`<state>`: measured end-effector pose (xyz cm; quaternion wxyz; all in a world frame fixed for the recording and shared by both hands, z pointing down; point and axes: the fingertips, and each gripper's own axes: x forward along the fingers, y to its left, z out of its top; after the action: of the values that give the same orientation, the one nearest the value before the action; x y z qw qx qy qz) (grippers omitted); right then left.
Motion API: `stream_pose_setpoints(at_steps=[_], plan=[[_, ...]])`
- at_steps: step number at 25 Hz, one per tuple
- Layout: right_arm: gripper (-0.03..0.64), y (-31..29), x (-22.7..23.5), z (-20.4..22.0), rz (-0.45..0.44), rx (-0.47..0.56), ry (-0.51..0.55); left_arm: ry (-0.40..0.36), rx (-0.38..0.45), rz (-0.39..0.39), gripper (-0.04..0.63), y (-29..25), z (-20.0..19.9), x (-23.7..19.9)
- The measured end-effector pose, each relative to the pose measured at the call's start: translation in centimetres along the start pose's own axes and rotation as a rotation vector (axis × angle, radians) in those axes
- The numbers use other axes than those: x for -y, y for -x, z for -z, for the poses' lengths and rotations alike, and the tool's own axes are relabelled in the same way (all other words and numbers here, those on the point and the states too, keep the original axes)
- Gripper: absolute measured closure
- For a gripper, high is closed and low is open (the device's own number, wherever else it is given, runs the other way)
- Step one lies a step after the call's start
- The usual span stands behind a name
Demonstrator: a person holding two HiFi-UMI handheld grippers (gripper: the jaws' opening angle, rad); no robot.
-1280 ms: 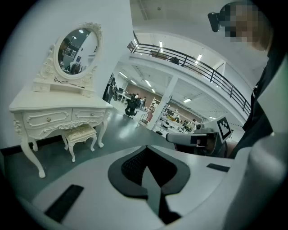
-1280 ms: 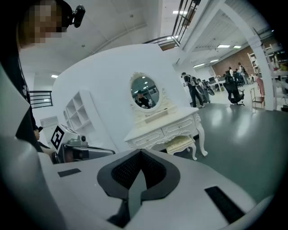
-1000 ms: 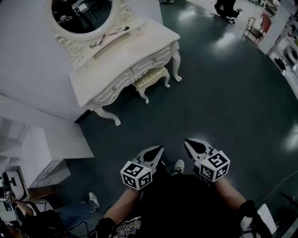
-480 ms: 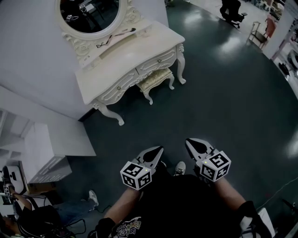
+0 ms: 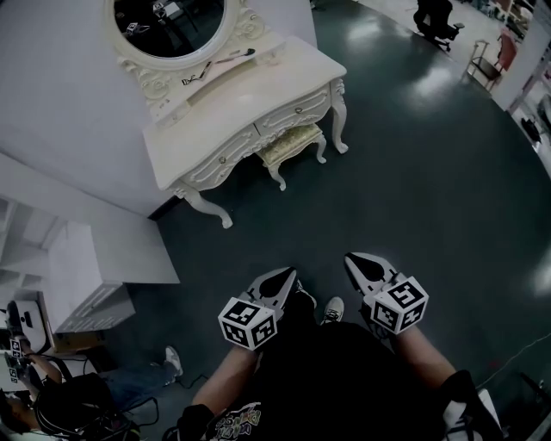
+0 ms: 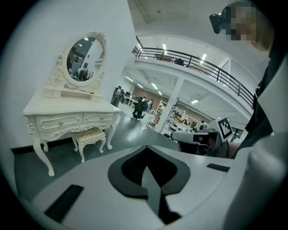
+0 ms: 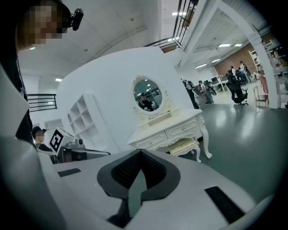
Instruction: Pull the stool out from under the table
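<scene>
A small cream stool (image 5: 293,145) with a patterned cushion stands tucked under the white dressing table (image 5: 245,116), only its front part and two legs showing. The left gripper view shows the stool (image 6: 90,136) beneath the table (image 6: 67,110); the right gripper view shows the stool (image 7: 184,145) under the table (image 7: 168,126). My left gripper (image 5: 282,277) and right gripper (image 5: 357,263) are held close to my body, well short of the table, both shut and empty, pointing toward the furniture.
An oval mirror (image 5: 169,21) tops the table, against a white wall. A white shelf unit (image 5: 90,276) stands at the left. Dark shiny floor (image 5: 413,172) lies between me and the table. An office chair (image 5: 435,17) is far off at the back right.
The table and stool have drifted slightly right and down in the head view. The left gripper has dropped a little in the picture; the right looks unmoved.
</scene>
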<state>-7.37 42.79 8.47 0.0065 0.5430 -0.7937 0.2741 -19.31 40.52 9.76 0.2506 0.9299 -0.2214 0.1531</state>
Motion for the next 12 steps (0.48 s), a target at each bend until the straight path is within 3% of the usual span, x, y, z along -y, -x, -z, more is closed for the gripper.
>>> stream_pose_setpoints(at_steps=[12], plan=[[0.589,-5.5,1.5,-2.8,0.051,-0.007,0.008,0.027,0.009,-0.016,0.596,-1.3,-2.9,-7.3]])
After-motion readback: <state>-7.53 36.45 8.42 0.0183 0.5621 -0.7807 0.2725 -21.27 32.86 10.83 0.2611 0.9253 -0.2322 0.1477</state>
